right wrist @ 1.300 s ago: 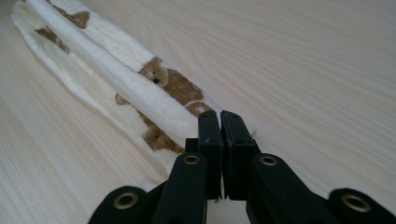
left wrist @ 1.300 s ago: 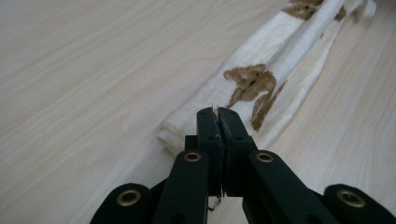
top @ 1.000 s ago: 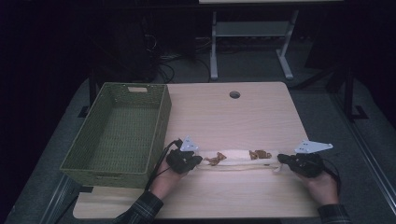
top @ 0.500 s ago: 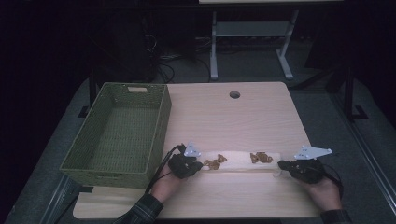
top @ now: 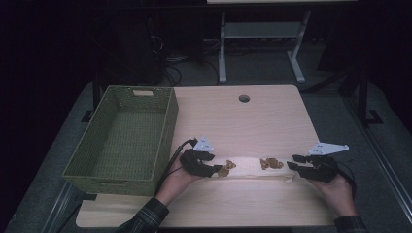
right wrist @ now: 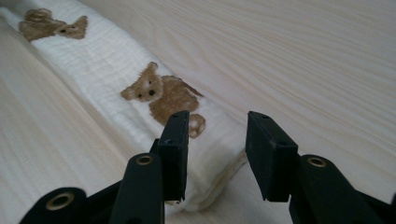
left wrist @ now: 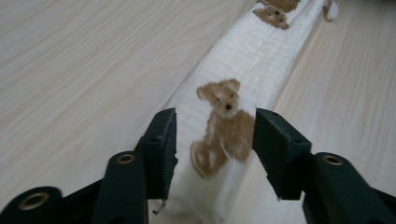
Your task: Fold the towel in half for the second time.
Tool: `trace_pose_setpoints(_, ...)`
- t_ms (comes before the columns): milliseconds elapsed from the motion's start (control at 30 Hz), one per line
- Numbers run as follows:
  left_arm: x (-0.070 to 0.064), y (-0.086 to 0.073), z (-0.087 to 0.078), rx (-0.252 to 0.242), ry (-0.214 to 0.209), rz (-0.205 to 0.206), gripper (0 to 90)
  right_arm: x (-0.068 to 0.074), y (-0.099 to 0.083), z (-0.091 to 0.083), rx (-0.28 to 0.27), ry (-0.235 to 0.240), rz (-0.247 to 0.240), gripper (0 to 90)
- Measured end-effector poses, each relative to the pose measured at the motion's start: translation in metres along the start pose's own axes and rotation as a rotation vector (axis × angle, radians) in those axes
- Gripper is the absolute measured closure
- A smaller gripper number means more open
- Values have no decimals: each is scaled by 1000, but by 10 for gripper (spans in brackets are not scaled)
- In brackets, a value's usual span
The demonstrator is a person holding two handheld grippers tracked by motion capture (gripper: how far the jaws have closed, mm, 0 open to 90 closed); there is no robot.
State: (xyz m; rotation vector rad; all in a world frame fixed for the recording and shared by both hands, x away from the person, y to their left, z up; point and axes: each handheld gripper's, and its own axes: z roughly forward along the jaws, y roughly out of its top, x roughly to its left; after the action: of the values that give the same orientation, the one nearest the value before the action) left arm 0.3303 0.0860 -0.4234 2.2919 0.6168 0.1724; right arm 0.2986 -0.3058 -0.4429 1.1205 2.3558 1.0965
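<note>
A person seated at a pale wooden table (top: 252, 116) is working a hand-held gripper in each hand at the two ends of a long, narrow folded cloth (top: 250, 168), cream-coloured and printed with brown teddy bears, which is lying flat across the near part of the table, just right of an empty green woven basket (top: 124, 141). The left gripper (left wrist: 215, 140) is straddling the cloth's left end, its jaws standing apart on either side of the fold with a bear print between them; whether the pads are pressing the fabric or only flanking it cannot be told from the left gripper view. The right gripper (right wrist: 217, 140) is sitting at the right end with its jaws parted and holding nothing, one jaw over the cloth's edge and the other over bare wood beside the hemmed corner. The likely trouble from here, as a judgement: if the right jaws are closing where they stand, they may be catching only the top layer or missing the corner altogether, so the fold could be slipping open when the ends are lifted. An uneven lift, one end rising ahead of the other, could also be dragging the soft fabric along the wood and skewing or unrolling the strip.
</note>
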Motion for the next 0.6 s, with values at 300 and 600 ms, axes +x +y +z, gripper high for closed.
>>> trace_pose_setpoints(300, 13, 21, 31, 2, -81, 32, 421, -8, 5, 17, 12, -25, 14, 576)
trace_pose_setpoints(600, 20, 29, 68, 34, -118, 59, 388, -19, 3, 27, 25, -45, 52, 593)
